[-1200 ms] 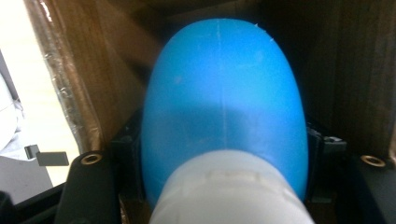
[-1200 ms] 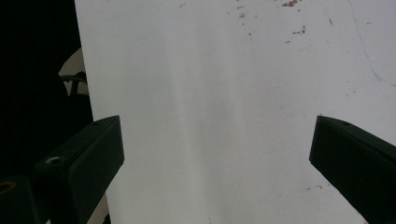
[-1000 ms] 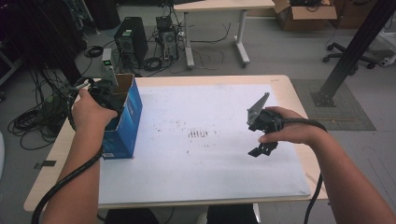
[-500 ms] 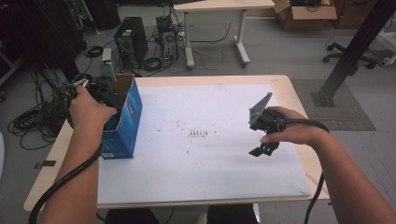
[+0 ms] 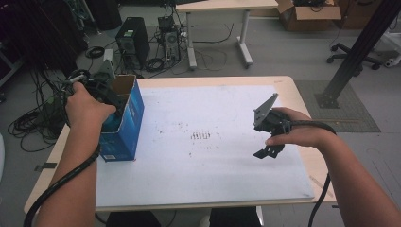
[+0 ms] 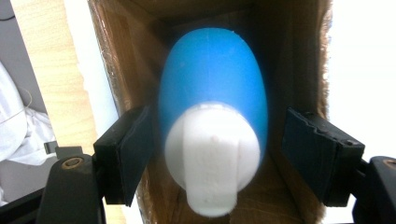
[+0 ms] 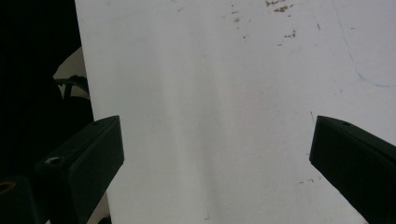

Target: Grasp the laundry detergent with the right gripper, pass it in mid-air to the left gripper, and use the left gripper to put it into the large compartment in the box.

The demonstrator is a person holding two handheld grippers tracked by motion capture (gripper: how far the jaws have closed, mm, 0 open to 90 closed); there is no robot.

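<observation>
Two grippers | left gripper (image 6: 212, 154) over box (image 5: 124, 124), opening | right gripper (image 5: 265, 137) hovering

Blue bottle (image 6: 212, 88): blurred at close range in my left gripper view; base hidden deep in the blue box (image 5: 124, 124). My left gripper (image 5: 101, 92): jaws hidden behind my left hand (image 5: 87, 106) in the high view.

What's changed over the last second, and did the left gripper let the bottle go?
The left gripper has just been opening and lifting slightly; the blue bottle sits between its pads, untouched, inside the box. The right gripper stayed open over the white sheet.
</observation>
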